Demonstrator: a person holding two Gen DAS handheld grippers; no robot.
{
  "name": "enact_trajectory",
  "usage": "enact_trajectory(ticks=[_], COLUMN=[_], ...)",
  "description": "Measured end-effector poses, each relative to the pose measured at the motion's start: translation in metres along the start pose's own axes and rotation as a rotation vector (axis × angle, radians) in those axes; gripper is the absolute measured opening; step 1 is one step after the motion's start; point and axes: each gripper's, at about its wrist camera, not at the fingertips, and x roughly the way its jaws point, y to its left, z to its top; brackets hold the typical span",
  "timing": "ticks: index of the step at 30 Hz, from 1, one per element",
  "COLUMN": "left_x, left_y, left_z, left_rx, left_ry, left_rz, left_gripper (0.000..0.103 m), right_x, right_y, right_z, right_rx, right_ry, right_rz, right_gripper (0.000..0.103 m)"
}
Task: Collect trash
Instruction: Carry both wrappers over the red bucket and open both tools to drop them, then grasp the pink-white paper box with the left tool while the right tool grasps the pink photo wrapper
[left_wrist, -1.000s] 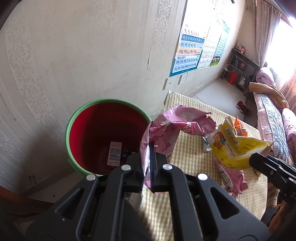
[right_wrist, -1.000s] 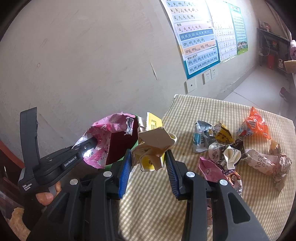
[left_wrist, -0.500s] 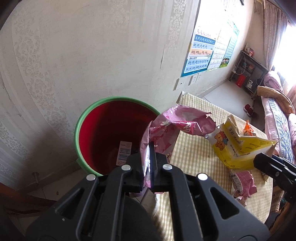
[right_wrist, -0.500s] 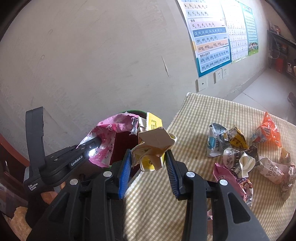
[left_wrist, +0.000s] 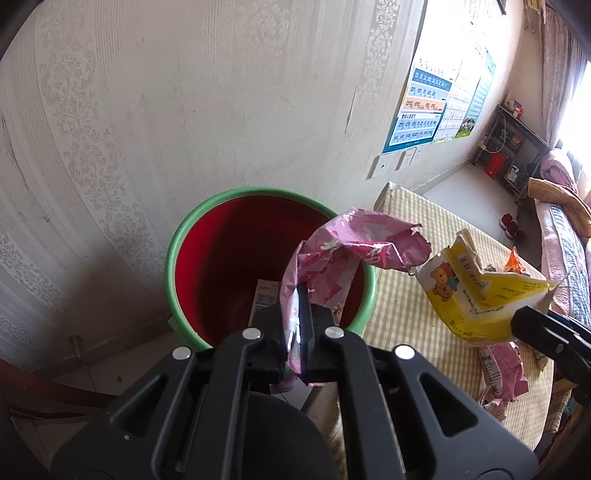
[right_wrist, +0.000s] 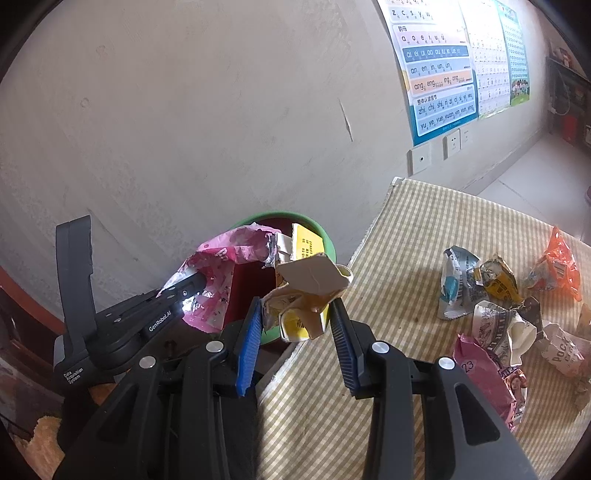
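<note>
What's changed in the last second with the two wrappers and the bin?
Both grippers carried their loads toward the green-rimmed red bin: the crumpled pink foil wrapper now hangs over its opening, and the yellow paper carton nears its rim. Both grips are unchanged, and the table litter hasn't moved.

Bin (left_wrist: 177, 258) against wall, left of table (right_wrist: 424, 236); wrappers (right_wrist: 491, 295) scattered on table.
</note>
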Motion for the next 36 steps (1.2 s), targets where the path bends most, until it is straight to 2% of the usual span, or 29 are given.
enact_trajectory(ticks=[9, 13, 15, 16, 17, 18, 19, 20, 25, 31, 36], left_x=[0.023, 0.032, 0.036, 0.039, 0.04, 0.039, 0.036, 0.035, 0.028, 0.015, 0.012], left_y=[0.026, 0.037, 0.04, 0.041, 0.043, 0.044, 0.044, 0.044, 0.041, 0.007, -0.037], left_z=[0.012, 0.017, 0.019, 0.019, 0.018, 0.017, 0.015, 0.014, 0.005, -0.011, -0.028], left_rx=[-0.036, -0.067, -0.078, -0.085, -0.089, -0.091, -0.089, -0.084, -0.085, -0.026, 0.051], left_ry=[0.032, 0.043, 0.054, 0.062, 0.068, 0.062, 0.049, 0.044, 0.048, 0.055, 0.094], left_rz=[0.077, 0.106, 0.115, 0.115, 0.114, 0.115, 0.118, 0.124, 0.104, 0.024, -0.06], left_gripper=[0.005, 0.005, 0.005, 0.012, 0.028, 0.036, 0.043, 0.043, 0.043, 0.043, 0.043], right_x=[0.032, 0.049, 0.059, 0.064, 0.067, 0.068, 0.068, 0.066, 0.05, 0.011, -0.033], right_y=[0.0, 0.006, 0.008, 0.009, 0.01, 0.011, 0.012, 0.012, 0.001, -0.039, -0.079], right_z=[0.018, 0.031, 0.037, 0.038, 0.039, 0.039, 0.037, 0.035, 0.018, -0.023, -0.06], right_rx=[0.023, 0.043, 0.057, 0.063, 0.068, 0.069, 0.07, 0.068, 0.084, 0.138, 0.171], right_ry=[0.042, 0.054, 0.067, 0.077, 0.08, 0.077, 0.076, 0.074, 0.058, 0.042, 0.007], right_rz=[0.036, 0.073, 0.125, 0.139, 0.134, 0.126, 0.129, 0.131, 0.107, 0.015, -0.137], right_gripper=[0.037, 0.037, 0.041, 0.044, 0.045, 0.045, 0.045, 0.045, 0.046, 0.049, 0.051])
